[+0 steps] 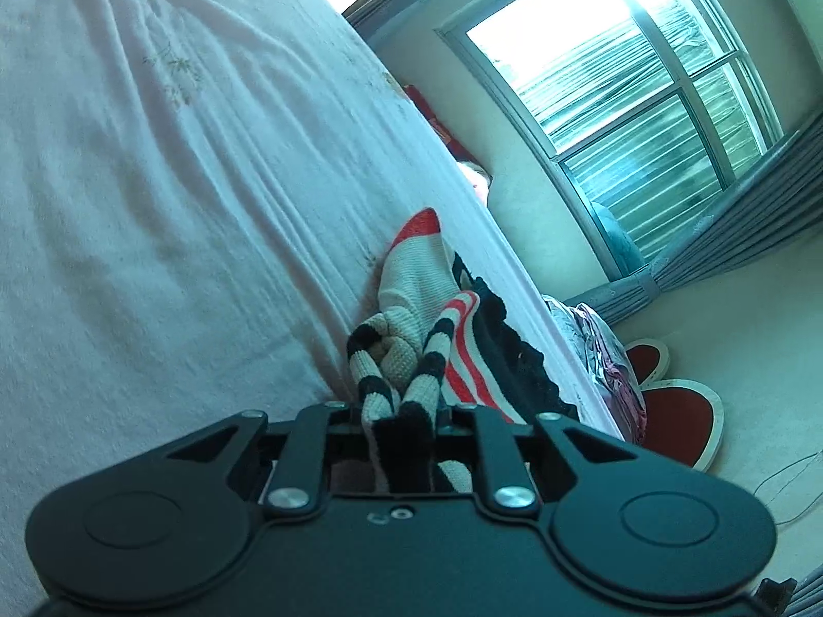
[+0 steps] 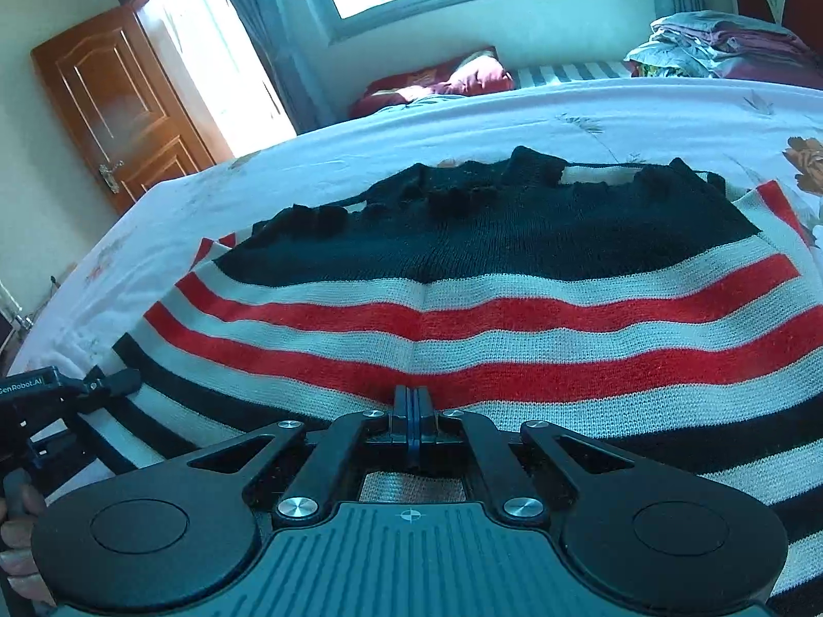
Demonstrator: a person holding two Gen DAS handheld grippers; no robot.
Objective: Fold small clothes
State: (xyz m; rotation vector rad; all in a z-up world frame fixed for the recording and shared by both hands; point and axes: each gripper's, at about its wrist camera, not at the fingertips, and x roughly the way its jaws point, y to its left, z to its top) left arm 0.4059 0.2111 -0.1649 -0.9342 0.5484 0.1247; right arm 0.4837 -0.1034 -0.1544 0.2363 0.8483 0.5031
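Observation:
A knitted sweater (image 2: 514, 308) with black, white and red stripes lies spread flat on the white bed sheet (image 2: 360, 144). My right gripper (image 2: 410, 406) is shut, its tips together and low over the sweater's striped middle, with no fabric visibly between them. In the left wrist view the sweater (image 1: 411, 277) is bunched near the bed's edge. My left gripper (image 1: 401, 411) is shut on its black-and-white striped sleeve, which fills the gap between the jaws. In the right wrist view the left gripper (image 2: 115, 380) shows at the sweater's left edge.
The bed sheet (image 1: 154, 180) stretches wide and rumpled to the left. A pile of folded clothes (image 2: 720, 46) sits beyond the bed's far right, a red pillow (image 2: 437, 82) under the window. A wooden door (image 2: 118, 103) stands at left. A person's hand (image 2: 15, 540) shows at lower left.

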